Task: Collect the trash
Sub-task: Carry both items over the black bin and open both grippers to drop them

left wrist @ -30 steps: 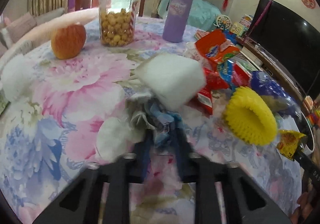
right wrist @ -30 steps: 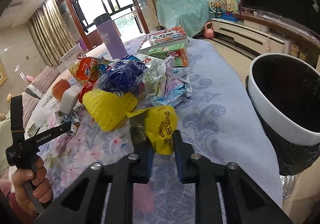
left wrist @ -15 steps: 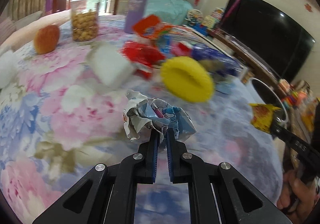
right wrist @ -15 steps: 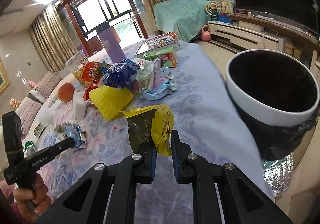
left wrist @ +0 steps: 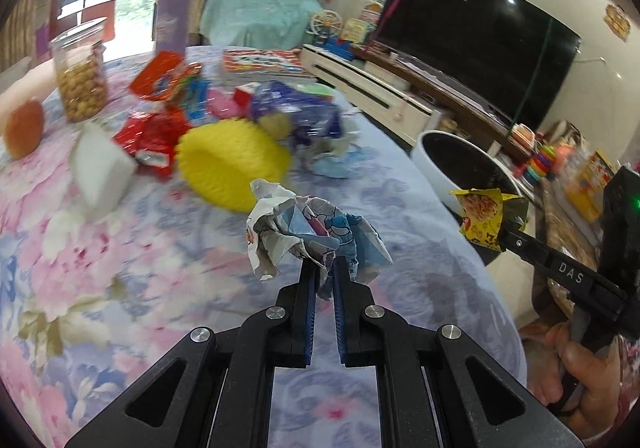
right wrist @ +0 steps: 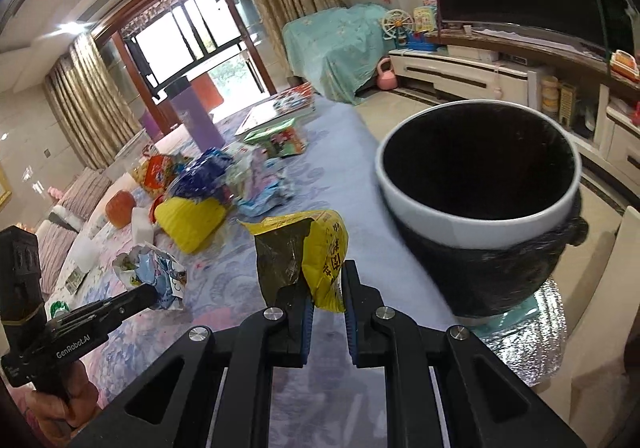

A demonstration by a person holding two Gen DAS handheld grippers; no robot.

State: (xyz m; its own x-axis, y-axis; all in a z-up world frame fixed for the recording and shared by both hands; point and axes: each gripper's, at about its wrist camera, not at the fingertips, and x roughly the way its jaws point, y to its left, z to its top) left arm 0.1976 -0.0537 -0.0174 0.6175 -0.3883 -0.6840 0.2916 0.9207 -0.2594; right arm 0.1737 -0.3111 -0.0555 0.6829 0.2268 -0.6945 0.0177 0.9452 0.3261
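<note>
on the tabletop [left wrist: 120, 248] the foam net [left wrist: 228, 164] lies at eleven o'clock of the crumpled wrapper [left wrist: 308, 236]; the jar [left wrist: 80, 76] stands farther behind; the bin [left wrist: 460, 164] sits at two o'clock, off the tabletop's edge.

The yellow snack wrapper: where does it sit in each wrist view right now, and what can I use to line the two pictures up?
Left wrist view: the yellow snack wrapper is at mid right, pinched in the right tongs, in front of the white bin.
Right wrist view: the wrapper is at centre, just above the tongs that hold it.
Shared landmark: the white bin with its black liner.
</note>
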